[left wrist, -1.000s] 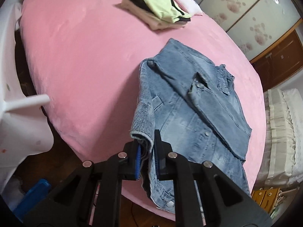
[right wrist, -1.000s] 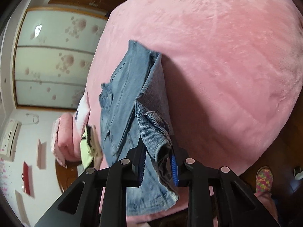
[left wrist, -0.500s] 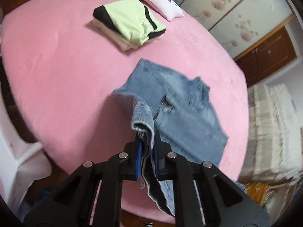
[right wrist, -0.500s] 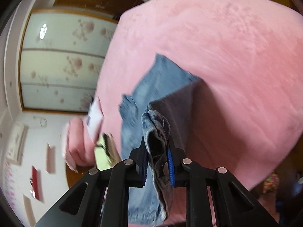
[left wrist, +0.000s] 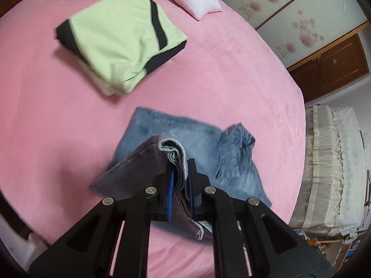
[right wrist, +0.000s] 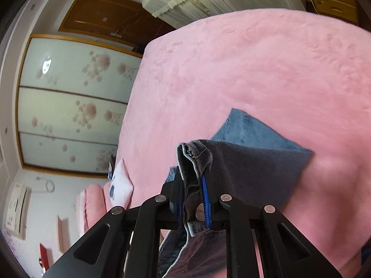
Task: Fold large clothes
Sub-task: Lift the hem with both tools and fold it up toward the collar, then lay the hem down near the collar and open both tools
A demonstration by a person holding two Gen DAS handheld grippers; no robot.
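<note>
Fingers (left wrist: 170, 180) of the left gripper (left wrist: 179, 185) pinch the denim jacket's (left wrist: 185, 136) hem corner, lifting it off the pink bed (left wrist: 231, 81), likely to carry the bottom over the collar half. Over to the right wrist view: right gripper (right wrist: 192, 199) is closing tighter on the opposite hem corner, keeping the edge level.

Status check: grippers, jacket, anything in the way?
Left gripper clamped on denim jacket; right gripper closing on it. Hem lifted over bed. Folded clothes lie apart.
</note>
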